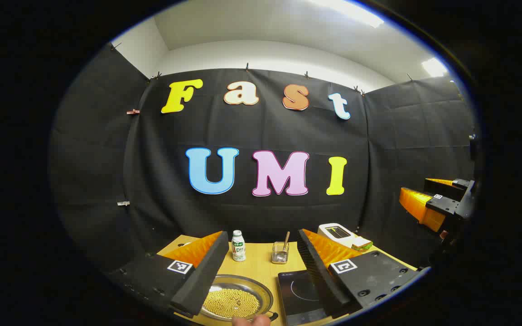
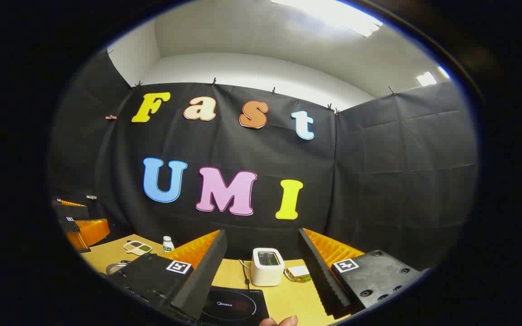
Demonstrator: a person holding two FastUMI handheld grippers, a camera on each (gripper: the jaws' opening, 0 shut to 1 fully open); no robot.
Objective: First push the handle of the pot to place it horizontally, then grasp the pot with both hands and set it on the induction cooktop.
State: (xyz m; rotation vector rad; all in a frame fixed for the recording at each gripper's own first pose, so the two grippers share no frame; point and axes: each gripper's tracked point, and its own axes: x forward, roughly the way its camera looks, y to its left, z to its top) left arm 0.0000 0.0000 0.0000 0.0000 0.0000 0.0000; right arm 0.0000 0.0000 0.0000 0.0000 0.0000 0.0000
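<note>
Left gripper [image 1: 261, 271] held wide, nothing between its fingers; just below sits the pot [image 1: 236, 301] full of yellow grains, on the wooden table [image 1: 256, 267], with the induction cooktop [image 1: 299, 292] right beside it. Right gripper [image 2: 261, 271] wide too, above the cooktop, toaster [image 2: 267, 266] beyond.

A silver pot [image 1: 238, 301] filled with yellow grains is seen on the light wooden table [image 1: 261, 265], beside a black induction cooktop [image 1: 299, 294]; the toaster [image 2: 267, 266] is white.
</note>
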